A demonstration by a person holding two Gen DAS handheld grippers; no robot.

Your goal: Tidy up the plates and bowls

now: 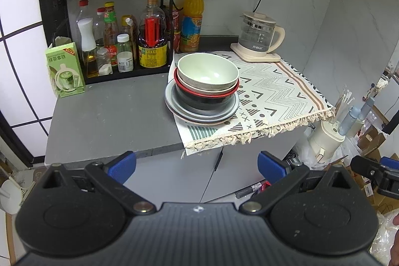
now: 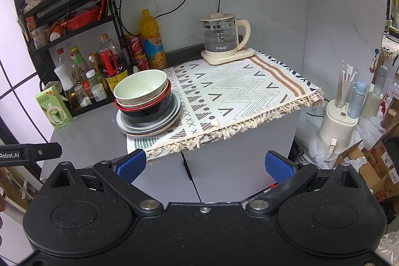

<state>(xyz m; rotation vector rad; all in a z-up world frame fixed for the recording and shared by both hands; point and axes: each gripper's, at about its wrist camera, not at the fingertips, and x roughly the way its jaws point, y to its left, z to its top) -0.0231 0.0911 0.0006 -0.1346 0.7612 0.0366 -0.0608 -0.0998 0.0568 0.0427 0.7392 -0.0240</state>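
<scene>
A stack of dishes stands at the left edge of the patterned cloth (image 1: 269, 91) (image 2: 237, 91). On top is a pale green bowl (image 1: 207, 71) (image 2: 139, 87), nested in a beige bowl and a black bowl with a red rim (image 1: 207, 97) (image 2: 144, 109). Grey plates (image 1: 174, 104) (image 2: 174, 111) lie under them. My left gripper (image 1: 197, 166) is open and empty, held back from the counter's front edge. My right gripper (image 2: 205, 165) is also open and empty, in front of the cabinet below the cloth.
A black rack (image 1: 109, 24) (image 2: 74, 41) with sauce bottles stands left of the stack, with a green box (image 1: 66, 70) (image 2: 53, 109) beside it. An orange juice bottle (image 1: 192, 19) (image 2: 150, 39) and a glass kettle (image 1: 259, 36) (image 2: 224, 36) stand at the back. Cartons and a white appliance (image 2: 339, 126) crowd the floor at the right.
</scene>
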